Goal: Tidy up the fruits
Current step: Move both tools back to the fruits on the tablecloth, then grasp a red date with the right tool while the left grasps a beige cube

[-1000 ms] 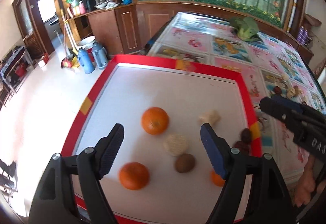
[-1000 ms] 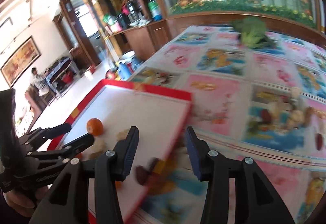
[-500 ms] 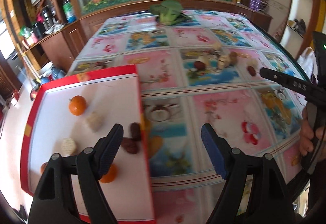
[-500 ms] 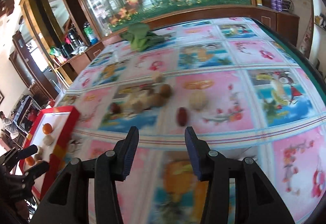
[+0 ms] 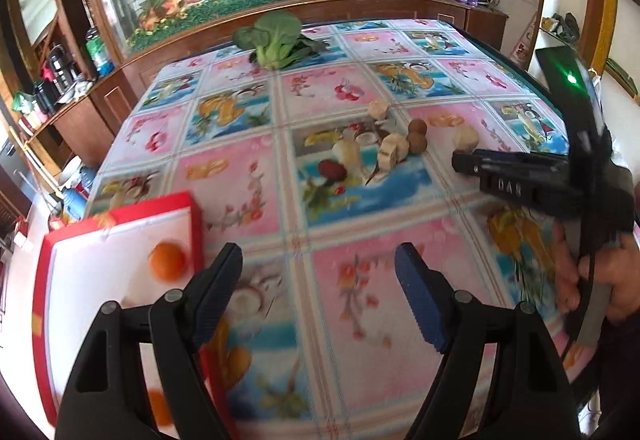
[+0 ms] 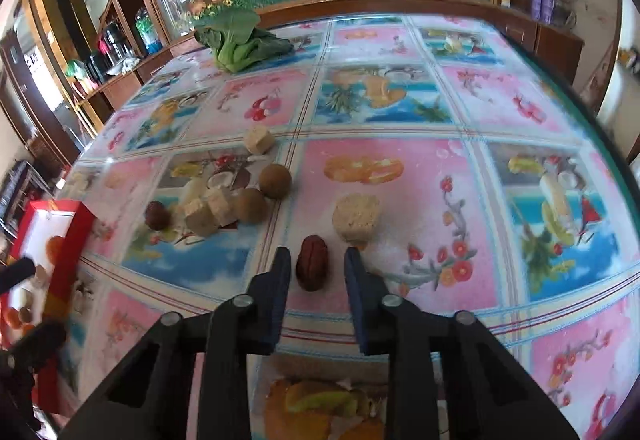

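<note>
My right gripper [image 6: 314,264] is open with a red date [image 6: 312,267] lying on the table between its fingertips. A round tan cake [image 6: 356,216] sits just beyond it. Further left lie two brown round fruits [image 6: 274,180], several tan cake pieces [image 6: 208,209] and another red date [image 6: 157,215]. The same pile [image 5: 390,149] shows in the left wrist view. My left gripper [image 5: 318,272] is open and empty above the tablecloth. A red-rimmed white tray [image 5: 120,213] at the left holds an orange [image 5: 167,260].
A leafy green vegetable [image 6: 236,39] lies at the far side of the table. The fruit-print tablecloth [image 6: 400,99] covers the table. The table's right edge [image 6: 600,127] drops off. Wooden cabinets [image 5: 80,111] with bottles stand at the left.
Both grippers swung right, away from the tray. The right gripper closed in on the loose pile and now straddles a red date.
</note>
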Available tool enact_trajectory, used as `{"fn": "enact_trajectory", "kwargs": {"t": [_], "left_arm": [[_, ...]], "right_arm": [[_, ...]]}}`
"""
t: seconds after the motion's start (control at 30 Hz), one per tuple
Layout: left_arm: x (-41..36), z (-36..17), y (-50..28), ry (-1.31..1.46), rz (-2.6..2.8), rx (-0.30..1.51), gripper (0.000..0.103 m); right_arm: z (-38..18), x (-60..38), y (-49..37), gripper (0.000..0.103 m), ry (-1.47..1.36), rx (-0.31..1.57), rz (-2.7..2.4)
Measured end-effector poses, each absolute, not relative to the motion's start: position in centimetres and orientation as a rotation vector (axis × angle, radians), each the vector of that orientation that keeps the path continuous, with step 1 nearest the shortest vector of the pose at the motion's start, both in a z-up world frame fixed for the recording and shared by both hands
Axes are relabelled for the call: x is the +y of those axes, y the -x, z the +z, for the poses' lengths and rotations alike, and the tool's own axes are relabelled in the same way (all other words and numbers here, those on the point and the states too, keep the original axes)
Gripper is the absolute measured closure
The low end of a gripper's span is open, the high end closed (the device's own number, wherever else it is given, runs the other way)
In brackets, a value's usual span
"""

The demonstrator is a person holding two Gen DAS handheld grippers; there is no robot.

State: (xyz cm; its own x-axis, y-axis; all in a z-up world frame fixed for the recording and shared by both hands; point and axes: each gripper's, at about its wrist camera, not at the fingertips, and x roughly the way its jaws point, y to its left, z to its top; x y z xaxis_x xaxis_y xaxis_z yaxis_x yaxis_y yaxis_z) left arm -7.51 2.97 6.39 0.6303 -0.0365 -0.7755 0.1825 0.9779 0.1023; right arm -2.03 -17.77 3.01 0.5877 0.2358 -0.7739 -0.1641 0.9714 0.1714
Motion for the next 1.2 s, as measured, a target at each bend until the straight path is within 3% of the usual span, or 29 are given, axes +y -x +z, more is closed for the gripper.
{"fn": "enact_trajectory", "kwargs": {"t": [0.23,0.37,0.6,0.73,0.8,1.07,1.2], "left_arm": [[0.4,5.2,2.7,-0.195,-0.197,0.899,0.029],[-1.2,3.9,0.1,-0.231,-0.223,0.936,0.043],[-2.4,2.8,-2.2,-0.249,-0.279,0.947,0.046],[-3.0,2.3,-2.8,-0.256,-0.309,0.97,0.062],[-3.1,1.8,-3.2,-0.242,-0.32,0.988,0.063],[-3.2,1.9,-3.2,-0.186,-0.354,0.975,0.086],[-3.1,1.9,-2.5,-0.155,-0.361,0.977,0.087]], "right_arm": [[3.0,-19.1,1.9,0.088,-0.175,0.929,0.241],[3.0,-19.4,1.9,0.088,-0.208,0.94,0.246],[3.0,-19.5,1.8,0.088,-0.219,0.946,0.247],[3.0,-19.7,1.7,0.088,-0.24,0.952,0.252],[3.0,-19.7,1.7,0.088,-0.24,0.951,0.251],[3.1,-19.5,1.7,0.088,-0.221,0.944,0.249],[3.1,-19.6,1.7,0.088,-0.228,0.944,0.251]]}}
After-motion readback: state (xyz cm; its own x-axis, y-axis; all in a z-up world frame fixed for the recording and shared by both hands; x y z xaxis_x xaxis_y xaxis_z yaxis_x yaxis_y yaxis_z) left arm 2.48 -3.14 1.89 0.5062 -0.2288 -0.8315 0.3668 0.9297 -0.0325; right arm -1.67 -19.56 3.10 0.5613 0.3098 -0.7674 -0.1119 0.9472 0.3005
